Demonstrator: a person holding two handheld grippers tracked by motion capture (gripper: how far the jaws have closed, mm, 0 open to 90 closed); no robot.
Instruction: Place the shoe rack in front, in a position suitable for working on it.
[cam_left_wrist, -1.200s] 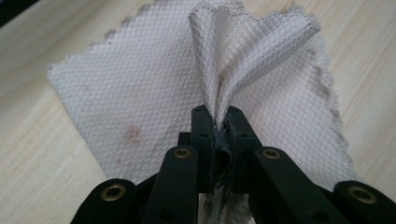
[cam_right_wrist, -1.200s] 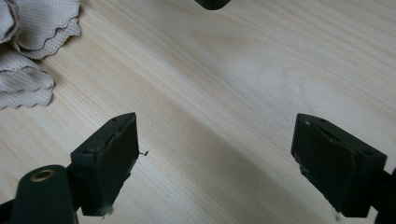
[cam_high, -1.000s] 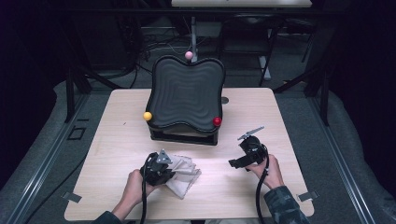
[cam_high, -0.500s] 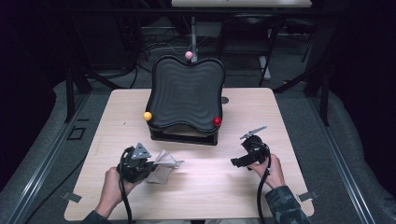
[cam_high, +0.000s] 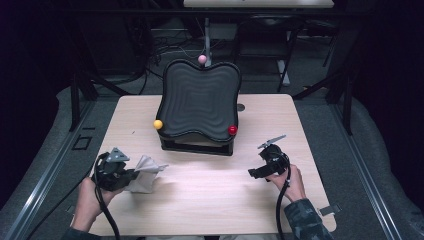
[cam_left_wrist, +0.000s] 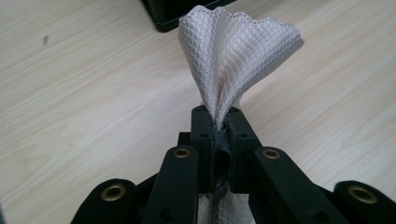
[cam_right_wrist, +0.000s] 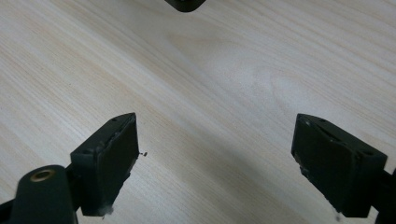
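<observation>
A white quilted cloth (cam_high: 144, 173) hangs bunched from my left gripper (cam_high: 131, 176), near the table's front left corner. In the left gripper view the jaws are shut on the cloth (cam_left_wrist: 236, 56), which fans out above my left gripper (cam_left_wrist: 219, 122) and also trails below the jaws. My right gripper (cam_high: 256, 172) rests at the front right in a hand, jaws wide apart. The right gripper view shows both black pads (cam_right_wrist: 111, 158) spread over bare wood, with my right gripper (cam_right_wrist: 218, 163) holding nothing.
A black wavy-edged tray (cam_high: 200, 100) stands tilted on a dark base at the table's middle back, with a pink ball (cam_high: 202, 59), a yellow ball (cam_high: 158, 124) and a red ball (cam_high: 232, 130) at its rim. Light wooden tabletop (cam_high: 210, 195) lies between the grippers.
My left gripper has moved left and lifted, pulling the cloth off its flat spread into a hanging bunch. The right gripper has stayed where it was.
</observation>
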